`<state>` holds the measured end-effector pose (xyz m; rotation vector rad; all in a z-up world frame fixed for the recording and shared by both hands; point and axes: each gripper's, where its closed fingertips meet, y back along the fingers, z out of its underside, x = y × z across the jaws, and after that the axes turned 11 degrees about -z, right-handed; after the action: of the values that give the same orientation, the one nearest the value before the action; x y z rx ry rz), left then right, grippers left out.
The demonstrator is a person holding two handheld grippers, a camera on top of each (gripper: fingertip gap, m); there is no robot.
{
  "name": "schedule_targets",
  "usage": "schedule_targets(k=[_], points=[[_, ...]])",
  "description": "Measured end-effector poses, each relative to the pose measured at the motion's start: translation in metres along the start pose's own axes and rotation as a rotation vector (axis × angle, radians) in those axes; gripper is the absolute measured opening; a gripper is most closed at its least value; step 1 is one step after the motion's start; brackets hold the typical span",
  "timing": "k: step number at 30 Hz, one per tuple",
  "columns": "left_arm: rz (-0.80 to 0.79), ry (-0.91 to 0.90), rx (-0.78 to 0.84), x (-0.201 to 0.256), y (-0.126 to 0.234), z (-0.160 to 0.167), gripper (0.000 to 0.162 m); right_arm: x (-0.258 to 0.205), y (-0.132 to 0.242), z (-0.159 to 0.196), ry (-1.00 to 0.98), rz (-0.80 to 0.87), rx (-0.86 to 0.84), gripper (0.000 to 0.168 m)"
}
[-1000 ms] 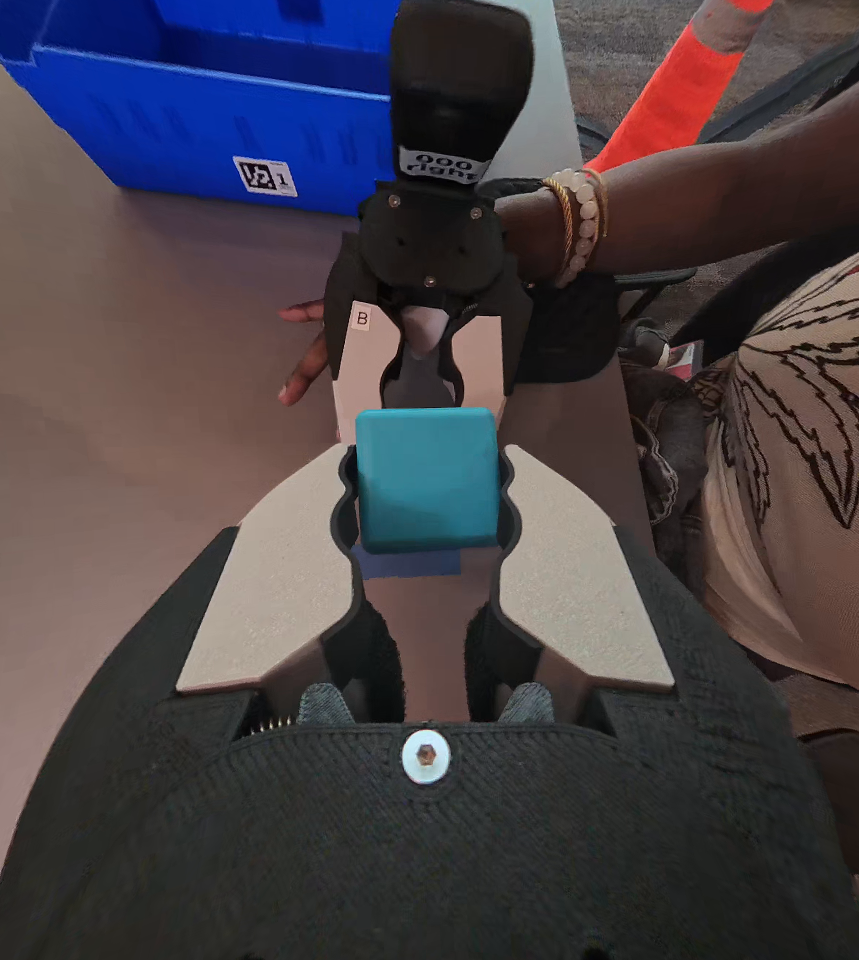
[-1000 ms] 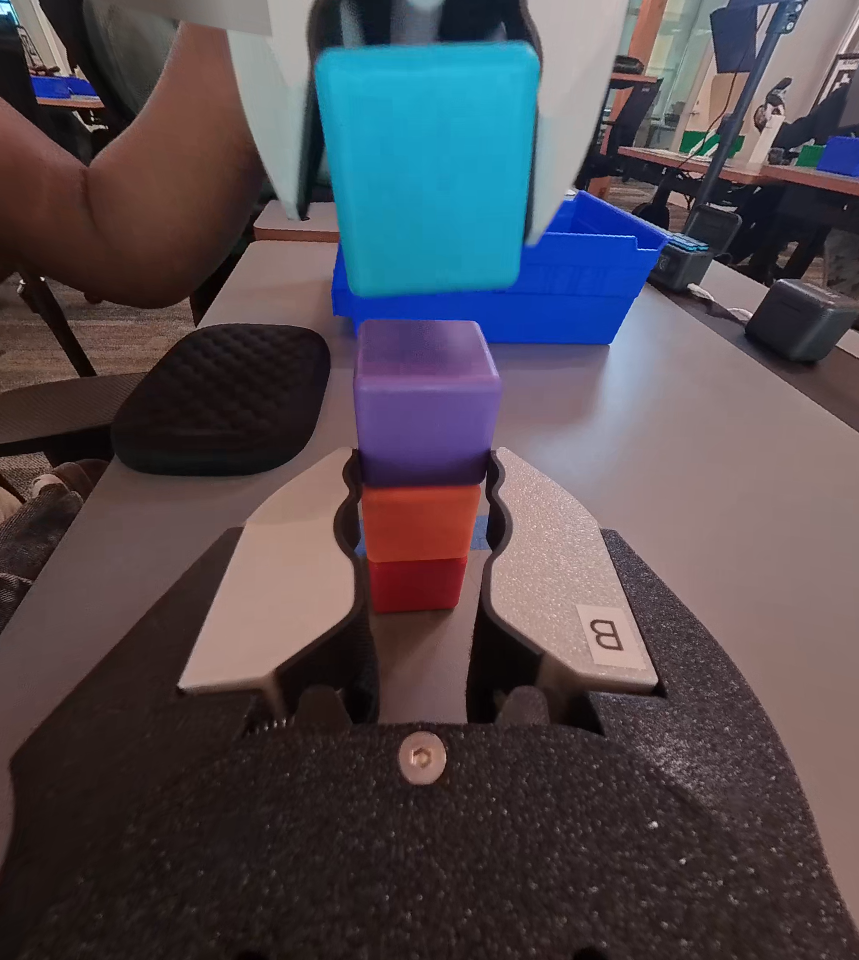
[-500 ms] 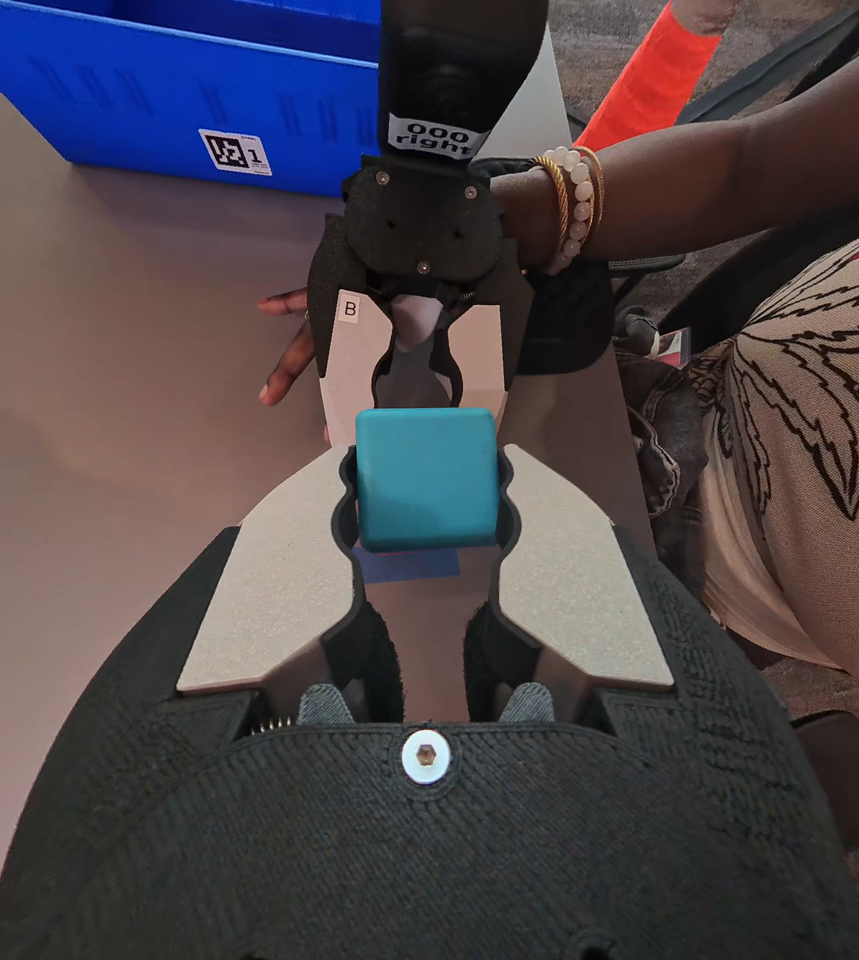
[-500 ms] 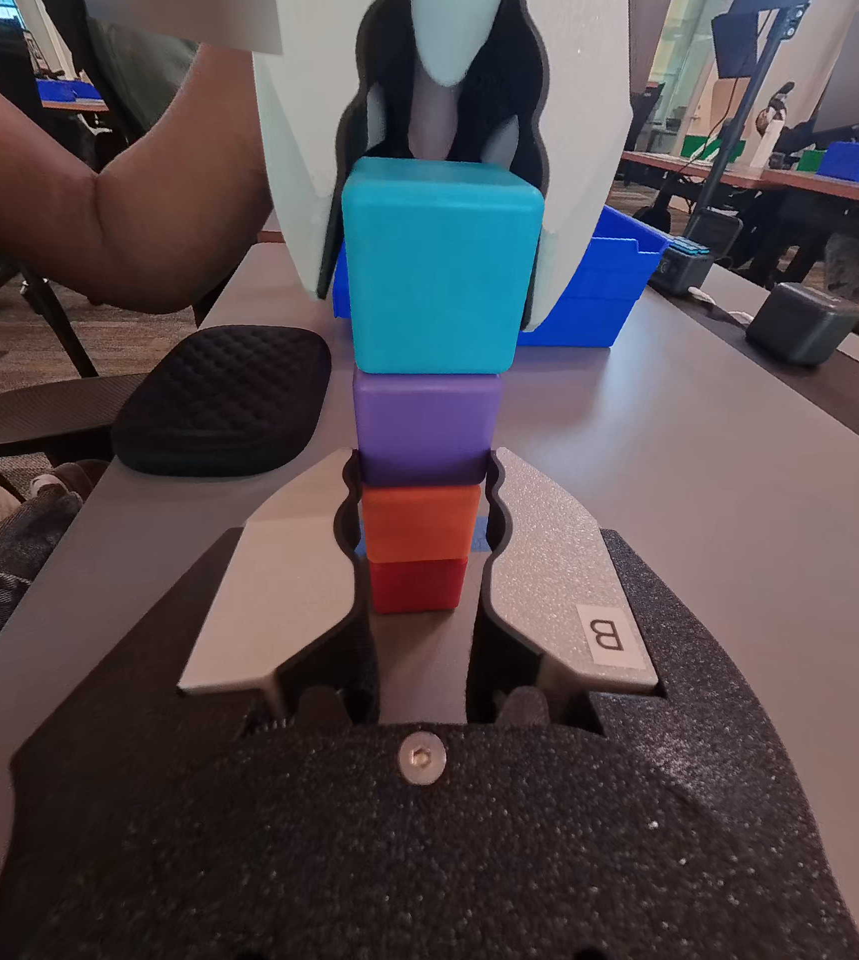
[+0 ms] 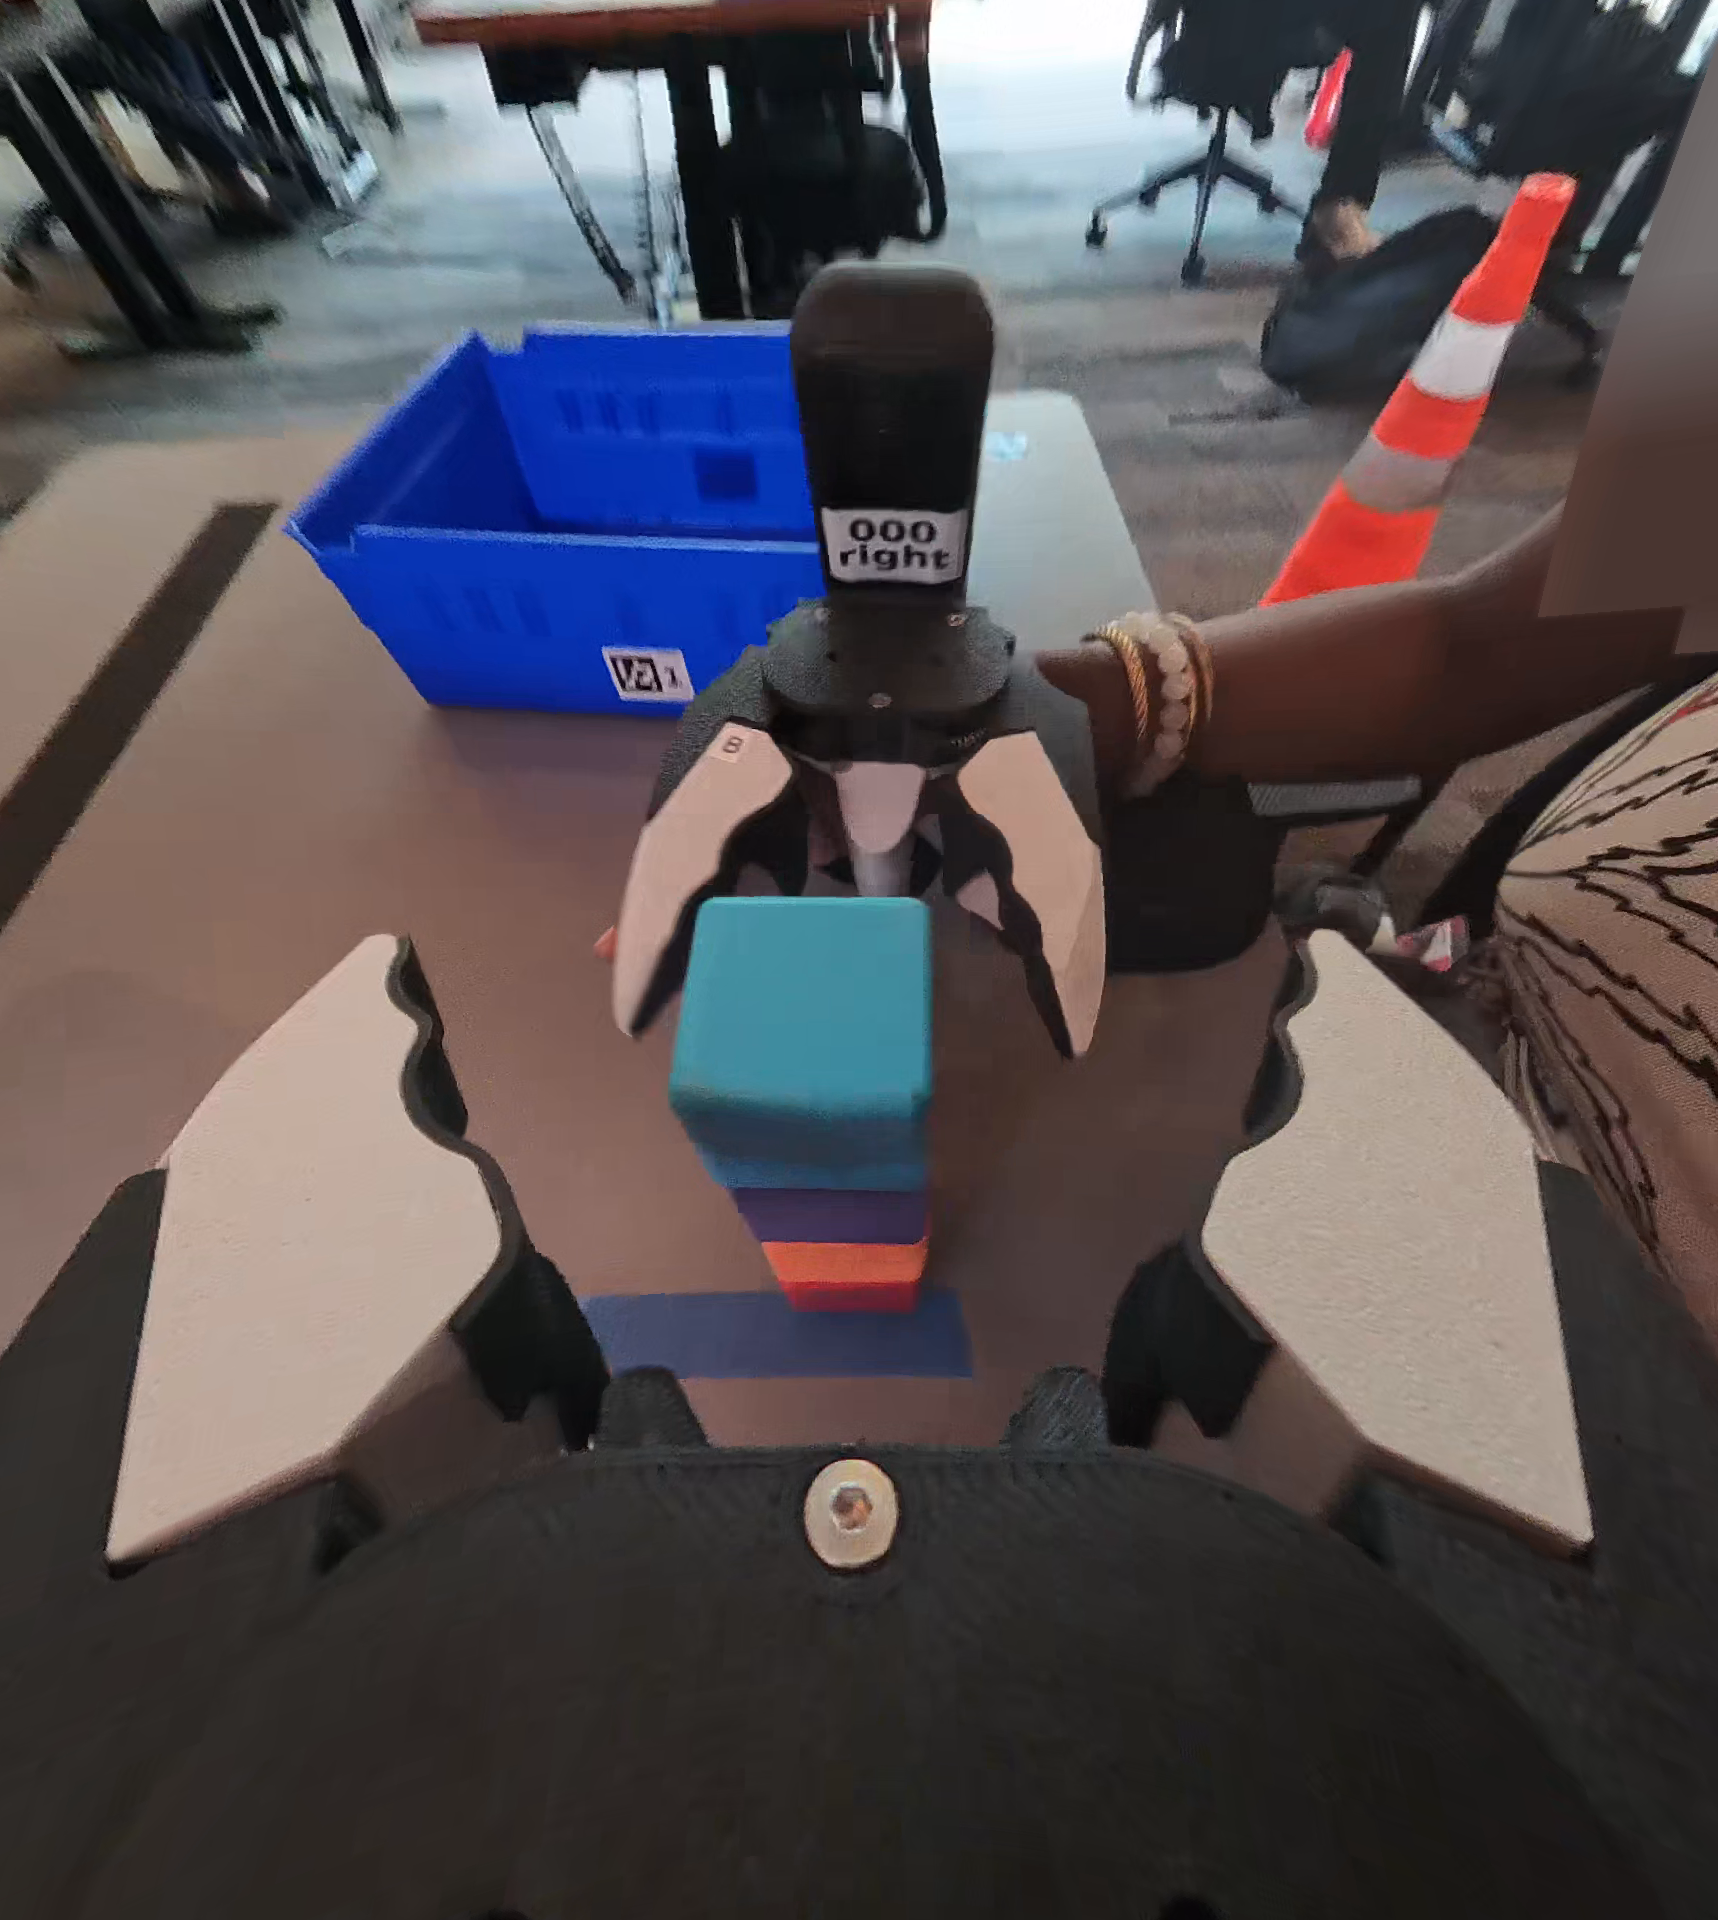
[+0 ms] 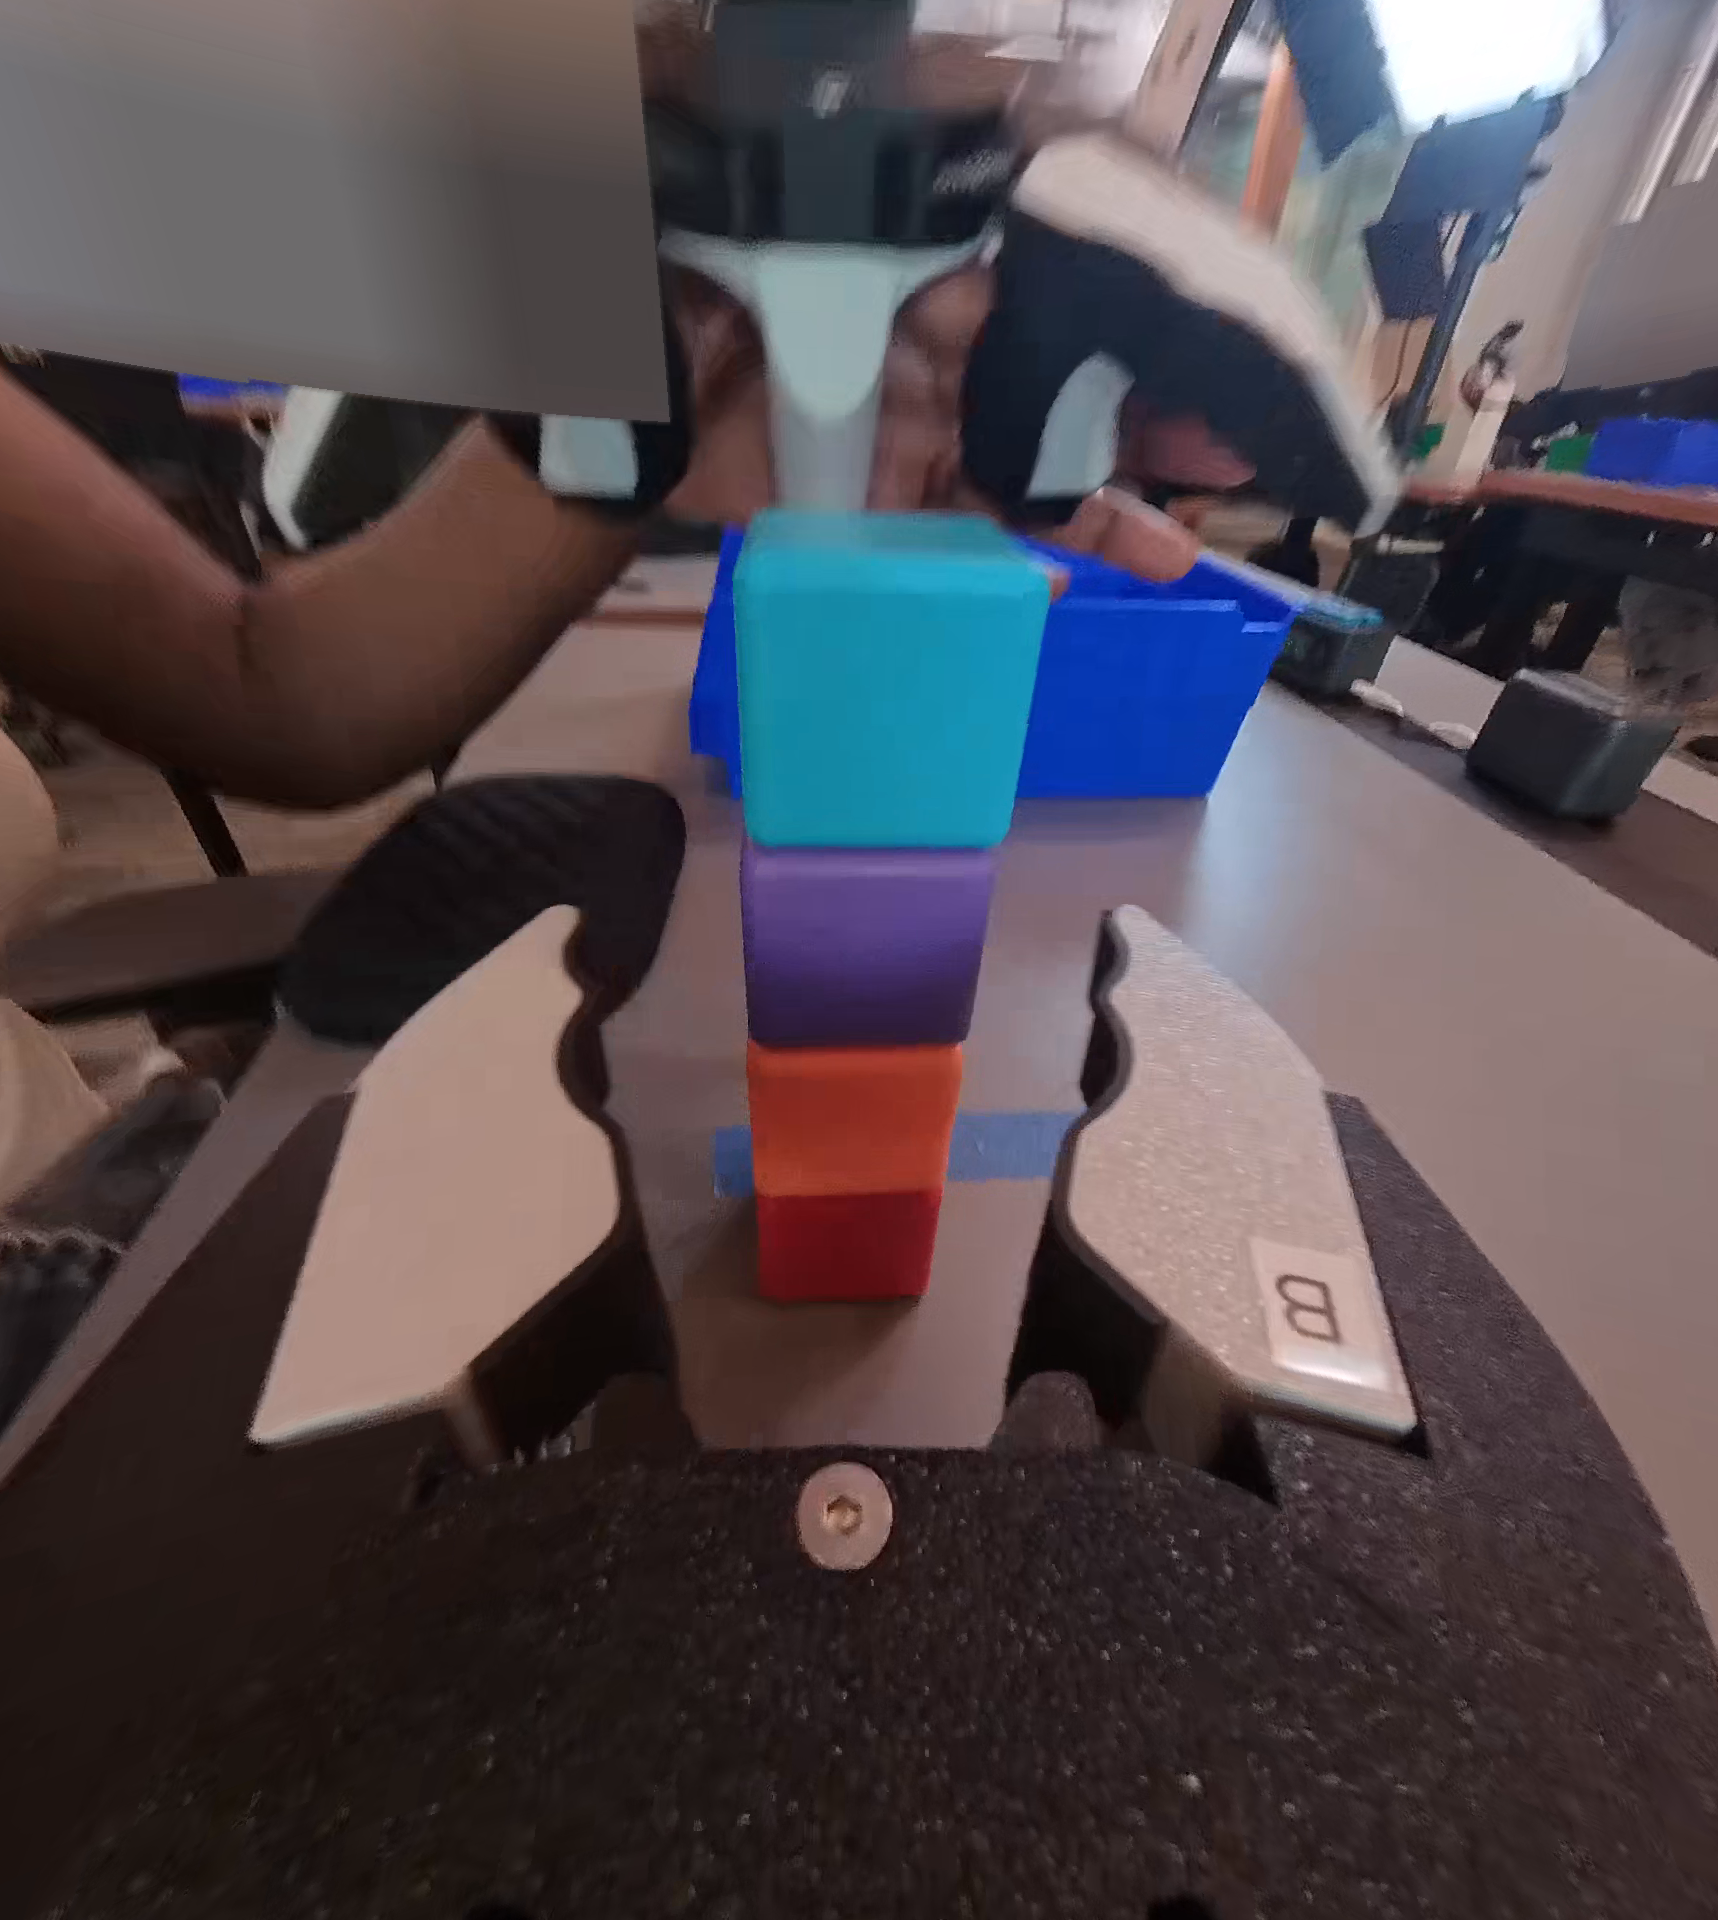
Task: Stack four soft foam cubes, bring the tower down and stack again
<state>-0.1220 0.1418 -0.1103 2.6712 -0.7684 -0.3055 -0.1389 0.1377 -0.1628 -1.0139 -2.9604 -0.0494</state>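
A tower of foam cubes stands on the grey table [image 5: 211, 935]: red [image 6: 844, 1242] at the bottom, then orange [image 6: 850, 1122], purple [image 6: 860, 945] and teal [image 6: 881, 686] on top. In the left wrist view the teal cube [image 5: 803, 1029] tops the tower beside a strip of blue tape [image 5: 689, 1335]. My left gripper [image 5: 855, 945] is open wide and empty, above and back from the tower. My right gripper [image 6: 842, 914] is open and empty, its fingers apart on either side of the tower. It also shows in the left wrist view [image 5: 855, 1039], behind the teal cube.
A blue bin [image 5: 543, 582] stands on the table behind the tower. A black padded armrest [image 6: 481, 894] lies off the table's edge. A person's arm [image 5: 1354, 675] reaches in. An orange cone [image 5: 1437, 395] stands on the floor. A dark grey box [image 6: 1561, 748] sits at the right. My right fingertips sit around 7 cm from my left ones.
The left gripper set the teal cube on the purple one, opened and drew back up. The right gripper, which was closed in on the tower's lower cubes, opened and pulled back.
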Motion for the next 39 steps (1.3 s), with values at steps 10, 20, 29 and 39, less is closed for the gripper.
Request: schedule_targets(k=[10,20,29,39], points=[[0.067,0.158,0.590,0.017,0.047,-0.017,0.145,-0.018,0.021,-0.059,-0.014,-0.072,0.307,0.123],[-0.056,0.122,0.303,-0.001,0.016,0.047,0.143,-0.013,0.021,-0.029,0.021,-0.020,0.097,0.120],[-0.004,0.108,-0.197,0.010,-0.007,0.133,0.138,-0.015,0.021,0.035,-0.034,-0.034,-0.286,0.115],[0.071,0.169,-0.269,0.019,-0.014,0.148,0.139,-0.016,0.020,0.053,-0.032,-0.041,-0.383,0.104]])
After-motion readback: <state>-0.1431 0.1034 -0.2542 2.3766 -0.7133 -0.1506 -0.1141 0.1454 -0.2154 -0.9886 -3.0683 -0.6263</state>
